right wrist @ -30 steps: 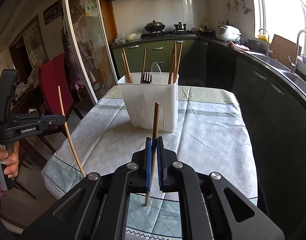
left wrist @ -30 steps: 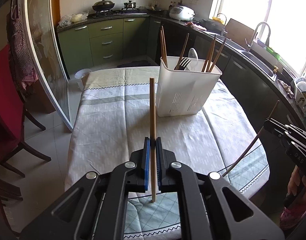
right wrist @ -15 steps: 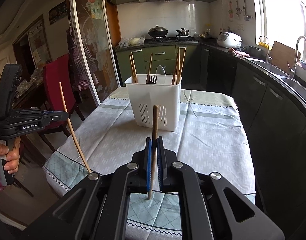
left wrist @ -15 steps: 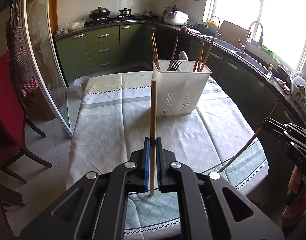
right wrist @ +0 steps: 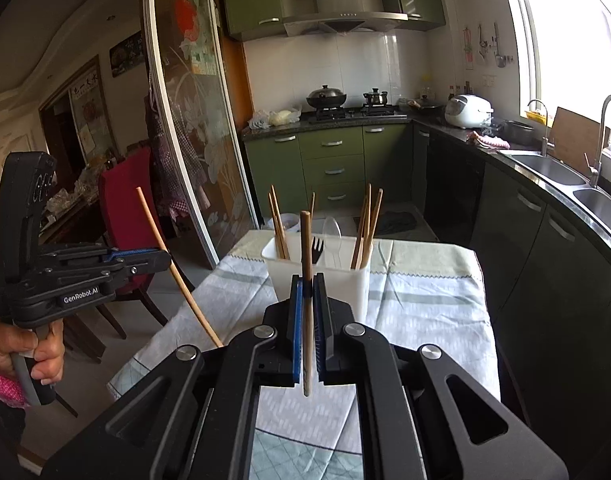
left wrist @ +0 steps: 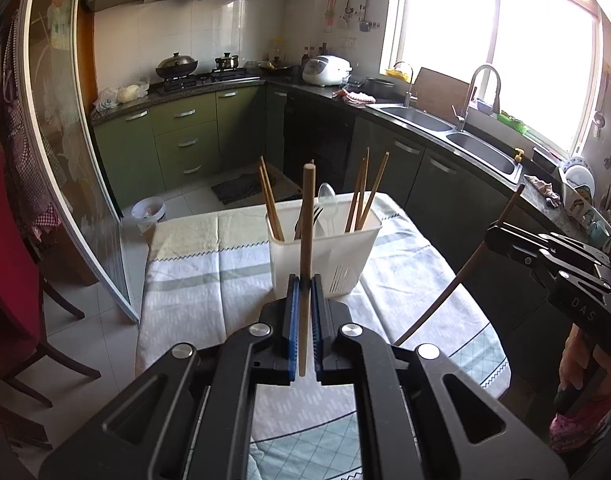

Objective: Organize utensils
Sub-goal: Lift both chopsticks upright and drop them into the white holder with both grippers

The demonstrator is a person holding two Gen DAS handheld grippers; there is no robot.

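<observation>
A white utensil caddy (left wrist: 337, 254) stands on the table and holds several wooden chopsticks, a black fork and a clear spoon; it also shows in the right wrist view (right wrist: 355, 286). My left gripper (left wrist: 304, 292) is shut on an upright light wooden chopstick (left wrist: 306, 216), held above the table short of the caddy. My right gripper (right wrist: 308, 292) is shut on a darker wooden chopstick (right wrist: 305, 248), also upright and short of the caddy. Each gripper shows in the other's view, the right one (left wrist: 493, 234) and the left one (right wrist: 167, 258), with its chopstick slanting.
The table (left wrist: 193, 280) has a pale checked cloth. A red chair (right wrist: 125, 196) and a glass sliding door (right wrist: 193, 128) stand to its left. Dark counters with a double sink (left wrist: 457, 132) run along the right. Green cabinets and a stove are at the back.
Both grippers have risen and tilted up with their chopsticks still held. The caddy now appears lower and farther off in both views, and more of the kitchen wall shows.
</observation>
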